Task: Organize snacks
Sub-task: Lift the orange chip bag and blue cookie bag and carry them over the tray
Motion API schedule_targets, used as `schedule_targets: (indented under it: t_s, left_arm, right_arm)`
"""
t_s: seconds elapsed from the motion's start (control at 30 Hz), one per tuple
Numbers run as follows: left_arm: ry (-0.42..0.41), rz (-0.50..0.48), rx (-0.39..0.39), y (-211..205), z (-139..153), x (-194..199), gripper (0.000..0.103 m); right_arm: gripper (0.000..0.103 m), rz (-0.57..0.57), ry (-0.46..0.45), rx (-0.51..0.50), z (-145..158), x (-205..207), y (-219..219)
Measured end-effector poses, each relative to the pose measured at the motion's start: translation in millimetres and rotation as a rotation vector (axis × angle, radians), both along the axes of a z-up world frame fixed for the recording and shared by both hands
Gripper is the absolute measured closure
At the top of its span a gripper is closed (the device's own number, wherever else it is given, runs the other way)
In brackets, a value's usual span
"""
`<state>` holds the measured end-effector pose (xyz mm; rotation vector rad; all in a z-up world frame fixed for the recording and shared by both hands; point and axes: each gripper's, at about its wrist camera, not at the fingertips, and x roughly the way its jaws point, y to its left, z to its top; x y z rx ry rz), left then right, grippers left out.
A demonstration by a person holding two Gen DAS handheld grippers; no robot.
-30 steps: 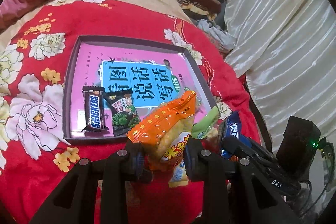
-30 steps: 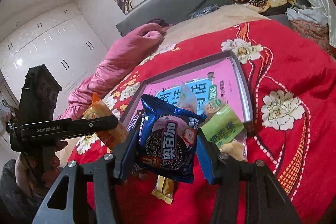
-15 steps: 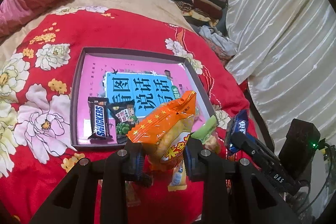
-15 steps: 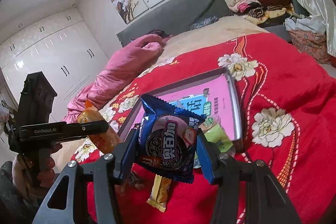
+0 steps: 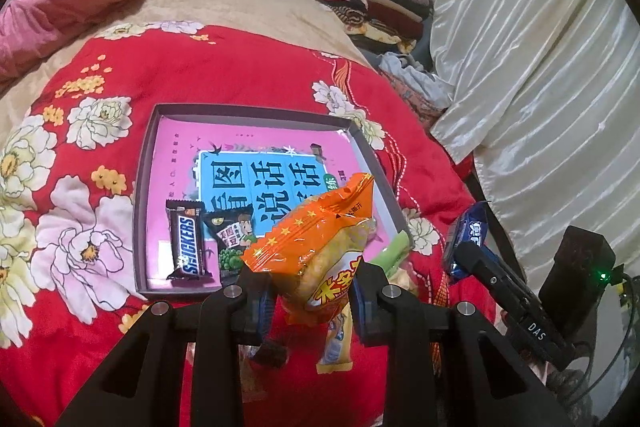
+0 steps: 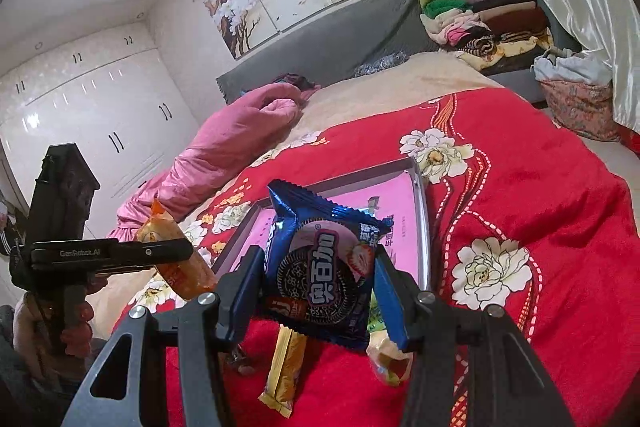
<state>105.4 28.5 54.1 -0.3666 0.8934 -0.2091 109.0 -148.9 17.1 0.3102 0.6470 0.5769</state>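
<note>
My left gripper is shut on an orange snack bag, held above the near edge of a shallow box with a pink and blue printed floor. Inside the box lie a Snickers bar and a dark green-pea packet. My right gripper is shut on a blue cookie packet, lifted over the red bedspread. That packet and the right gripper also show at the right of the left wrist view. A yellow bar and a green packet lie on the bedspread below.
The box rests on a red flowered bedspread on a bed. A pink quilt lies at the head end. Folded clothes are stacked beyond the bed, and a white curtain hangs on the right. A hand holds the left gripper.
Both grippers have risen slightly with their packets still gripped. The box and bedspread sit lower and farther in both views.
</note>
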Motion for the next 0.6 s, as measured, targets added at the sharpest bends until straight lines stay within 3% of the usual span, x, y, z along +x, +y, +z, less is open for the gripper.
schedule_targets:
  t_s: [0.6]
  left_arm:
    - [-0.009,-0.009,0.01,-9.1,8.8,25.1,0.072]
  right_arm:
    - [0.05,-0.006,-0.042,0.01,5.0,23.4,-1.5]
